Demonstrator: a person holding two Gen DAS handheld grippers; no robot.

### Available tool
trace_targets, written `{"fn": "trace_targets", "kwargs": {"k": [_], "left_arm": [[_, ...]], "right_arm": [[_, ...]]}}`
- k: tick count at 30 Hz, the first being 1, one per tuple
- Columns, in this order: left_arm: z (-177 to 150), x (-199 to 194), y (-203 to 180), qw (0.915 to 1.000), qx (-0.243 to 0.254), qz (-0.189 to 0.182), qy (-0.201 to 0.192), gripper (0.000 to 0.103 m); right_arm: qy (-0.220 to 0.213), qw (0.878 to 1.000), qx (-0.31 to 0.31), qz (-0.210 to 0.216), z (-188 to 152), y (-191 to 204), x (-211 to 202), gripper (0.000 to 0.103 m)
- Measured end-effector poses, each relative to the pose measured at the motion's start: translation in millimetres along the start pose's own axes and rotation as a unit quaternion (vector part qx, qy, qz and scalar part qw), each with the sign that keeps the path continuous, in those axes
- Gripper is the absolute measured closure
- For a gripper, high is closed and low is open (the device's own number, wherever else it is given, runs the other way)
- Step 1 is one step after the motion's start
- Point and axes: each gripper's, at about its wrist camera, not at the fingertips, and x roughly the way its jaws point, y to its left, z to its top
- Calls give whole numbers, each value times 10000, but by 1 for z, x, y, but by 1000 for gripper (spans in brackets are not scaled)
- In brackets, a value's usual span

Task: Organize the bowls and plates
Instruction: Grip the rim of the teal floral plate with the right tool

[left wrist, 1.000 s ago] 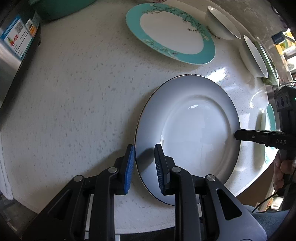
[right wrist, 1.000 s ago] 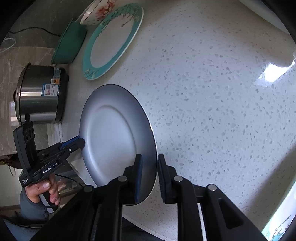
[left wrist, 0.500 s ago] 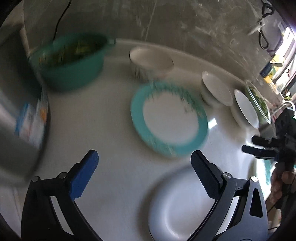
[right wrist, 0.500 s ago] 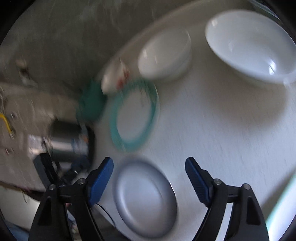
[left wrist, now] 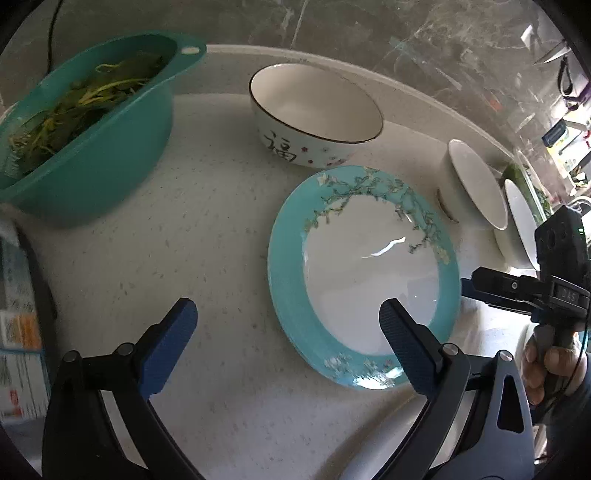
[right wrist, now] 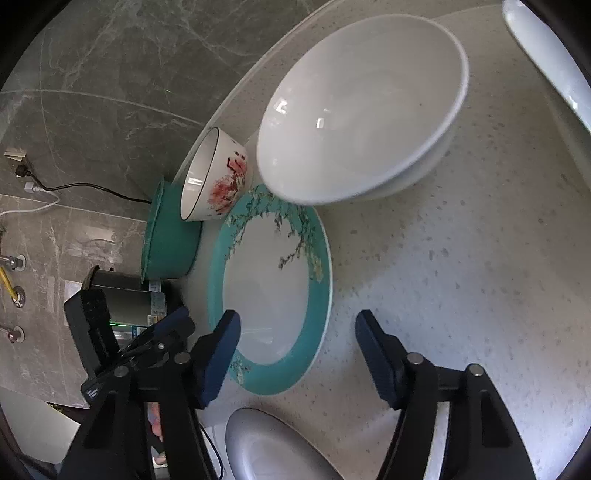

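Observation:
A teal-rimmed floral plate (left wrist: 369, 273) lies on the white counter; it also shows in the right wrist view (right wrist: 273, 291). My left gripper (left wrist: 284, 325) is open and empty, its right finger over the plate's near rim. My right gripper (right wrist: 295, 347) is open and empty, hovering over the plate's near edge; it shows at the right of the left wrist view (left wrist: 517, 291). The grey plate (right wrist: 269, 450) lies on the counter below my right gripper. A patterned bowl (left wrist: 314, 114) stands behind the teal plate. A white bowl (right wrist: 362, 110) sits to its right.
A teal colander of greens (left wrist: 85, 125) stands at the back left. A steel cooker (right wrist: 125, 299) stands at the far left. More white bowls (left wrist: 476, 184) line the right side. The marble wall (left wrist: 369, 29) rises behind the counter.
Both grippers let go of the grey plate, opened wide and rose and moved toward the teal plate. The grey plate now lies on the counter near the front edge.

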Motion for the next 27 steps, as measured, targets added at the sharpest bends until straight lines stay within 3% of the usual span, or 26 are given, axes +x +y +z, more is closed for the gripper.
{"fn": "trace_targets", "kwargs": {"k": [2, 4, 5, 12, 19, 20, 22, 27], "left_arm": [[3, 8, 4, 9998, -99, -126, 128, 15], [7, 18, 8, 9988, -176, -355, 281, 39], [8, 23, 10, 9984, -195, -410, 338, 45], [19, 30, 8, 9985, -22, -361, 414, 48], [28, 31, 4, 9987, 74, -208, 463, 48], [28, 31, 2, 9987, 138, -167, 468, 50], [29, 31, -2, 9984, 250, -125, 488, 77], [32, 32, -2, 9981, 251, -159, 533, 81]], "right_arm": [[3, 10000, -50, 2, 5, 2, 3, 38], [-10, 10000, -74, 24, 8, 0, 5, 43], [-33, 10000, -55, 27, 10, -1, 6, 47], [1, 9999, -104, 51, 18, 1, 13, 49], [159, 9999, -49, 31, 22, 3, 23, 59], [170, 9999, -22, 9, 22, 2, 24, 63], [182, 9998, 25, -63, 22, 1, 25, 73], [220, 9993, 131, -283, 23, -4, 24, 89]]}}
